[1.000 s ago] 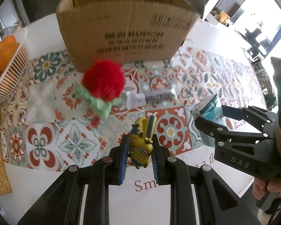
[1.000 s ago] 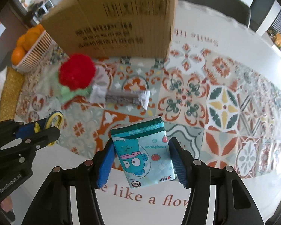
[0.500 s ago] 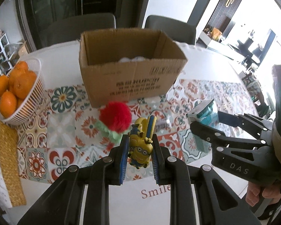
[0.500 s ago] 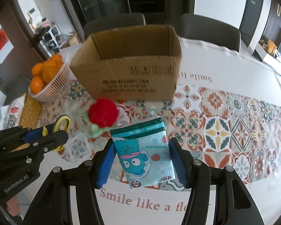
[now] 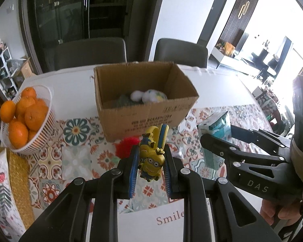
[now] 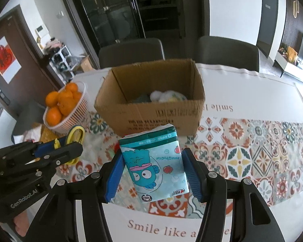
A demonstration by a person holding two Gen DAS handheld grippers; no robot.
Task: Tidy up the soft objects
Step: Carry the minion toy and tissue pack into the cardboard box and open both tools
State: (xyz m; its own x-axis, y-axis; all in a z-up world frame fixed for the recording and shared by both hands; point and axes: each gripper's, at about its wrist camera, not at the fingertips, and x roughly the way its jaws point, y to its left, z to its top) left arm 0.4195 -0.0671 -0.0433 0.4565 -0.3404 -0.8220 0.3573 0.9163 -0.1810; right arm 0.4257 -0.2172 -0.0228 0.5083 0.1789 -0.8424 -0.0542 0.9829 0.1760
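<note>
My left gripper point(image 5: 150, 161) is shut on a yellow minion toy point(image 5: 151, 157) and holds it above the table, in front of the open cardboard box point(image 5: 145, 119). My right gripper point(image 6: 152, 165) is shut on a teal tissue pack point(image 6: 154, 161), also raised before the box point(image 6: 151, 117). The pack shows in the left wrist view point(image 5: 216, 127), and the left gripper with the toy's yellow loop point(image 6: 75, 135) shows in the right wrist view. Soft white and yellow things point(image 5: 149, 95) lie inside the box. A red pompom flower point(image 5: 127, 147) lies on the table, mostly hidden.
A white basket of oranges point(image 5: 24, 117) stands left of the box, also in the right wrist view point(image 6: 64, 106). A woven mat point(image 5: 18, 181) lies at the left edge. Two dark chairs point(image 6: 131, 52) stand behind the table. A patterned cloth point(image 6: 252, 151) covers the table.
Both grippers have risen higher with their loads, so the inside of the box now shows. The pompom flower has slipped mostly behind the grippers.
</note>
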